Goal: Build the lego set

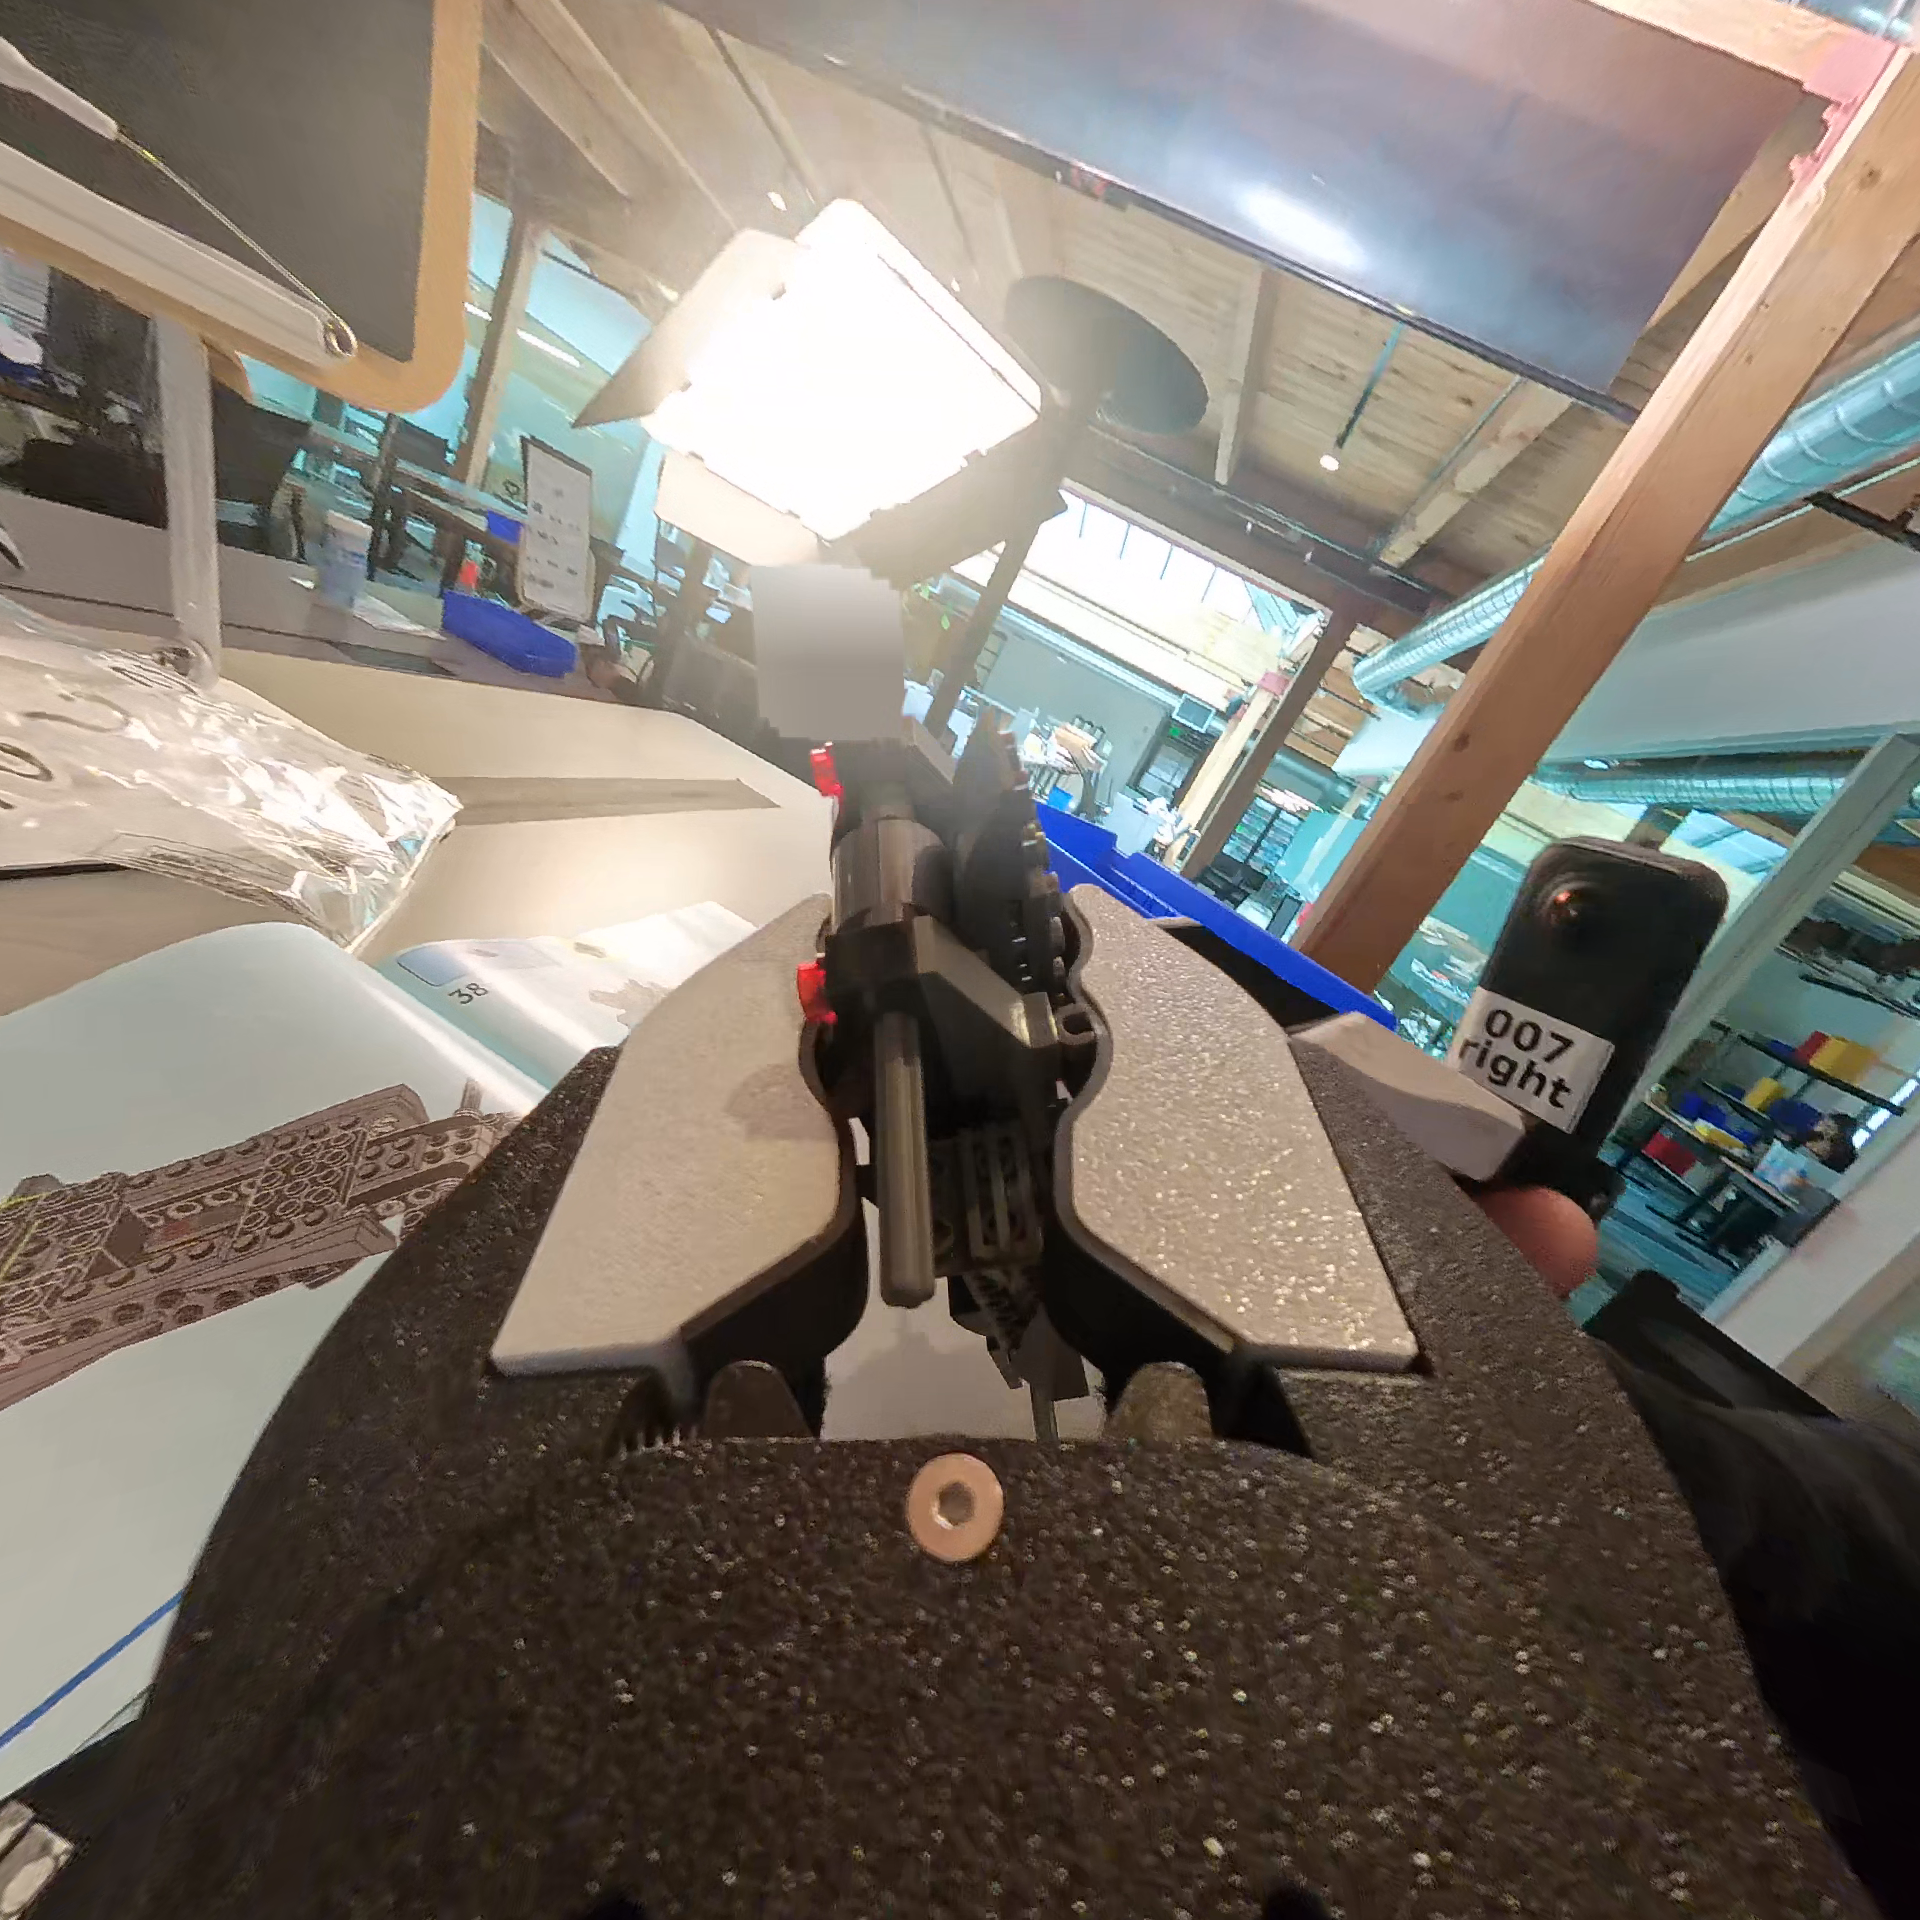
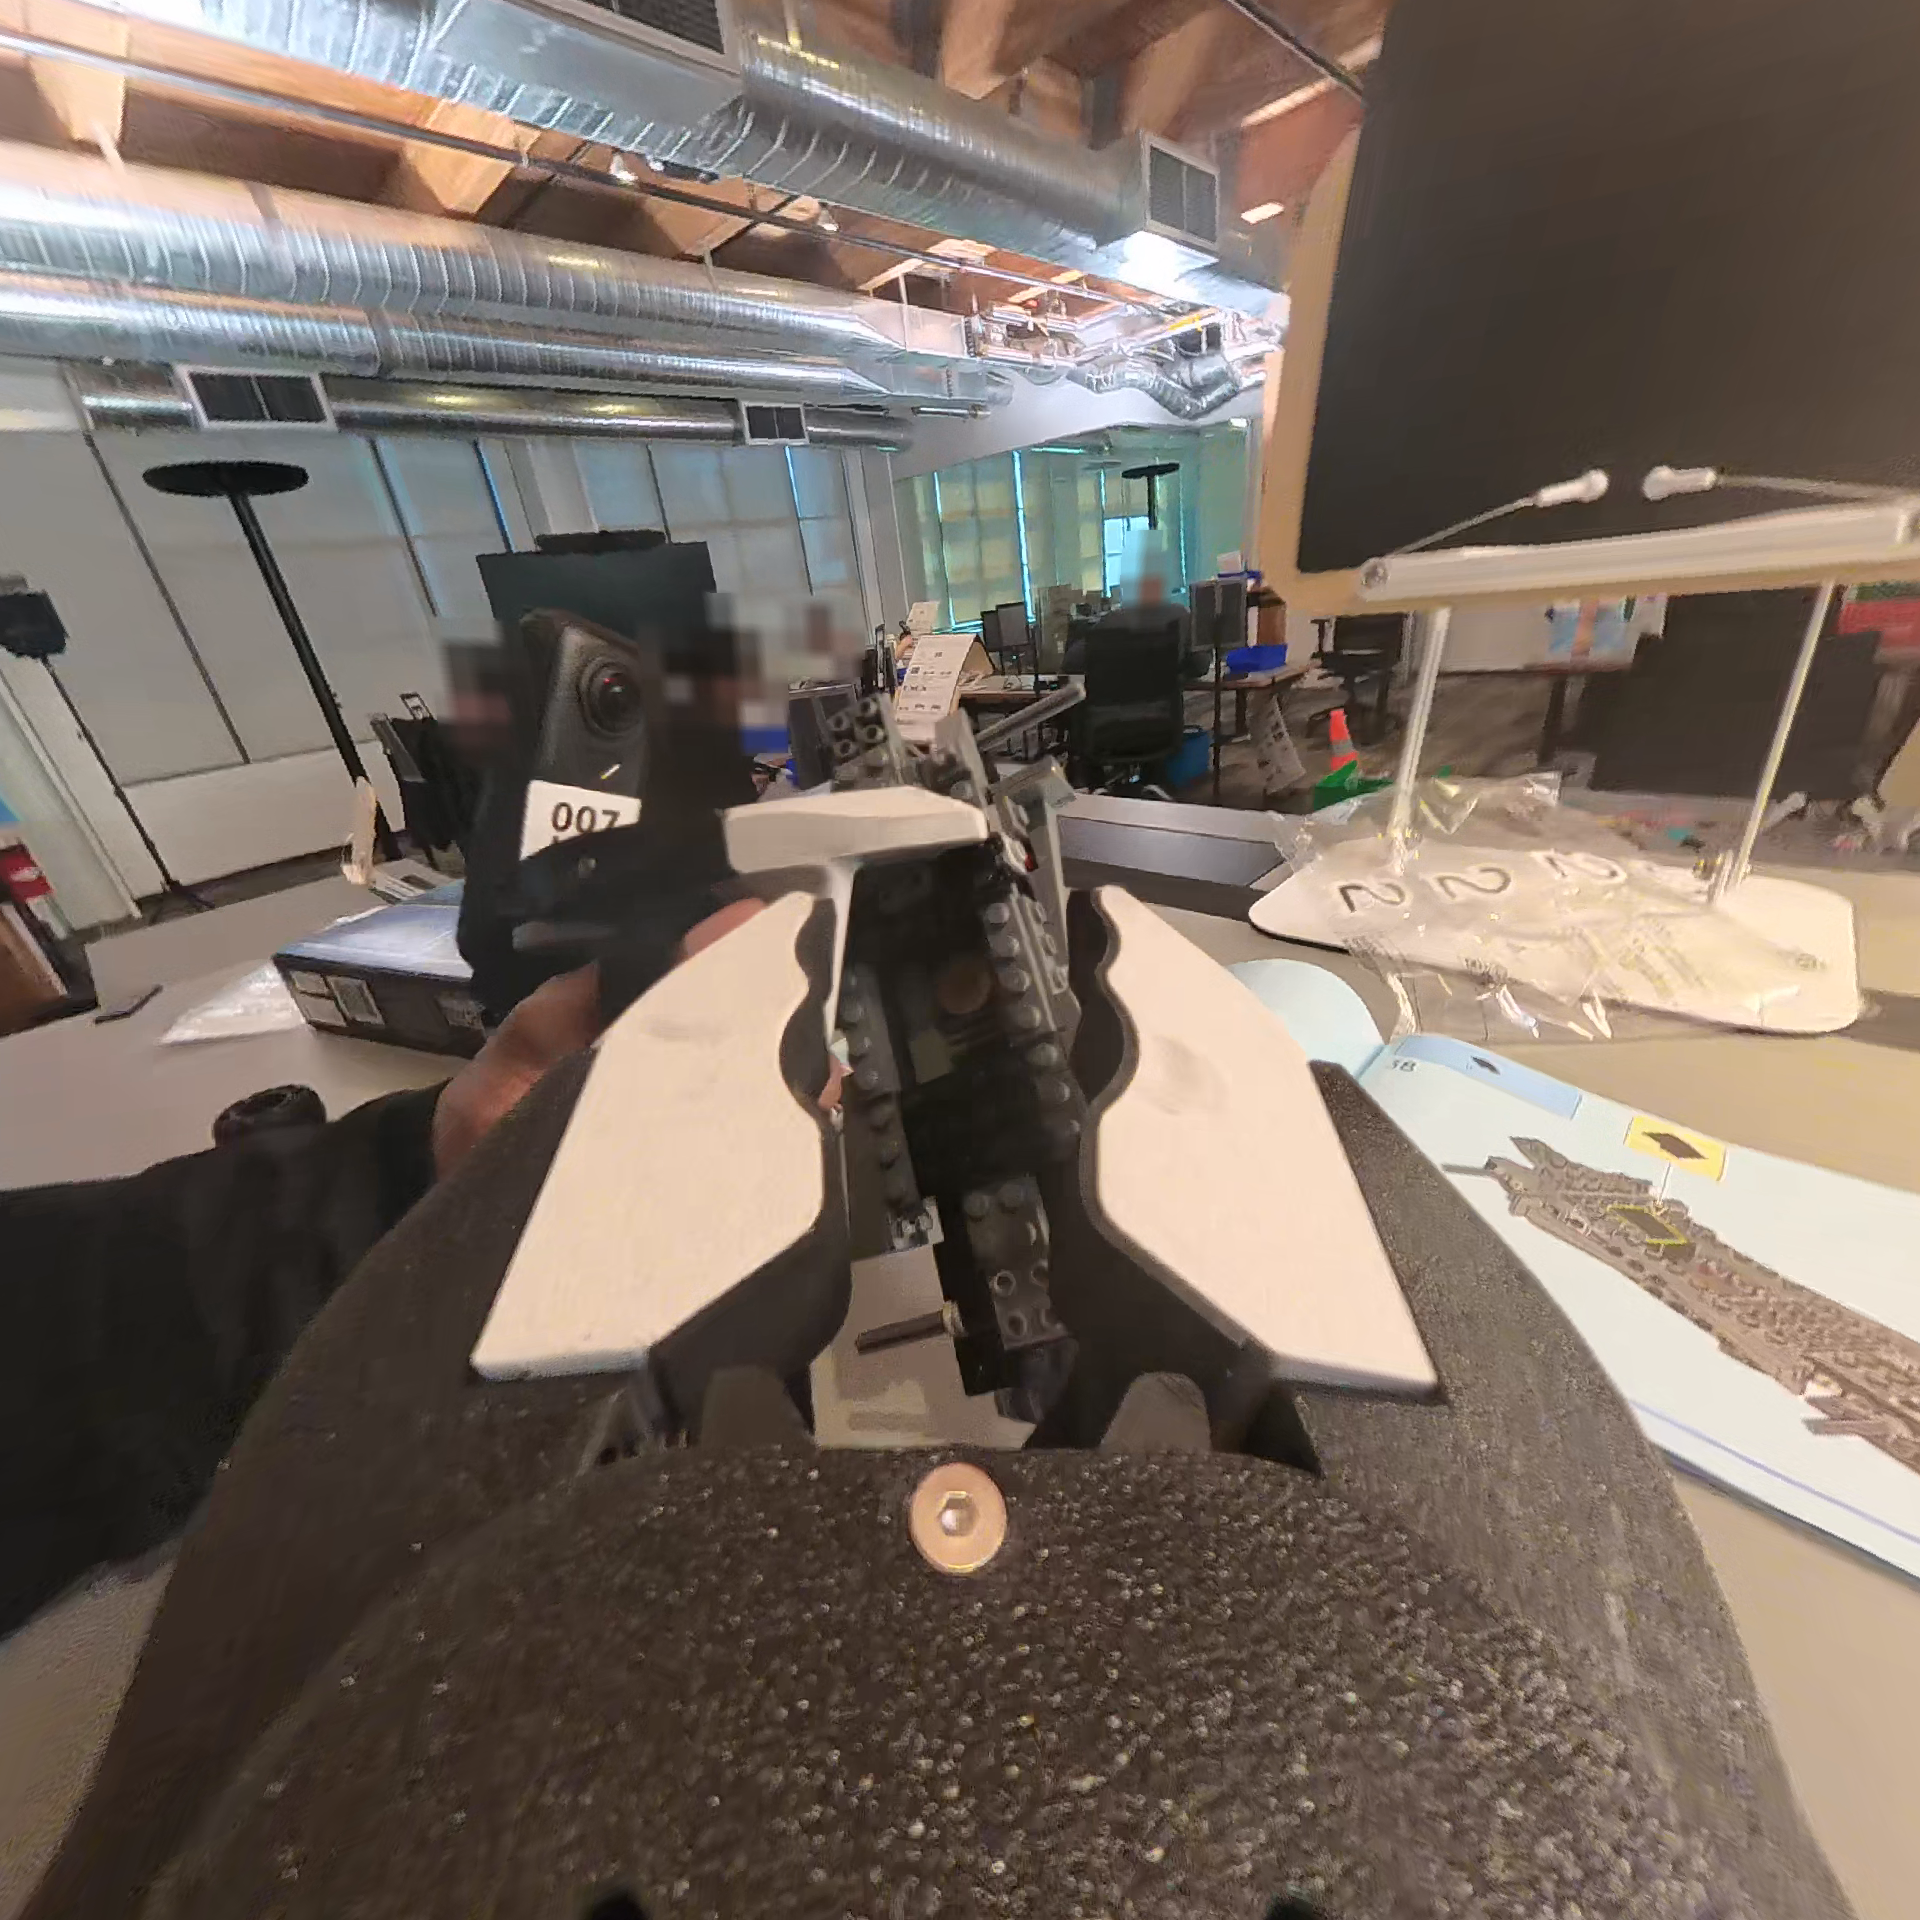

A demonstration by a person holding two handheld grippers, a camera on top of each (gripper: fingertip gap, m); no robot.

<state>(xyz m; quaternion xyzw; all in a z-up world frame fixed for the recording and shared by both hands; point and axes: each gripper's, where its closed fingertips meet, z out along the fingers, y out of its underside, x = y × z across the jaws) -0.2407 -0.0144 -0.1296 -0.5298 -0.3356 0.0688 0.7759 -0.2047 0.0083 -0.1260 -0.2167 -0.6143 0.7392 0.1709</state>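
The left gripper (image 1: 951,997) grips a dark grey brick model (image 1: 935,1039), its jaws narrowed onto the model's flanks; a grey axle (image 1: 899,1164) and red studs (image 1: 816,987) show just inside the left finger (image 1: 686,1122). The right gripper (image 2: 961,997) surrounds the same model (image 2: 956,1060) from the opposite side; its fingers (image 2: 665,1143) stand close on each side, and whether they press cannot be told. A sound hold likely needs even pressure on the studded flanks, away from the axle. Both grippers are raised off the worktop (image 2: 1766,1662) and tilted upward, facing each other; an open instruction booklet (image 2: 1662,1247) lies below the jaws, a blue bin (image 1: 1195,894) beyond them.
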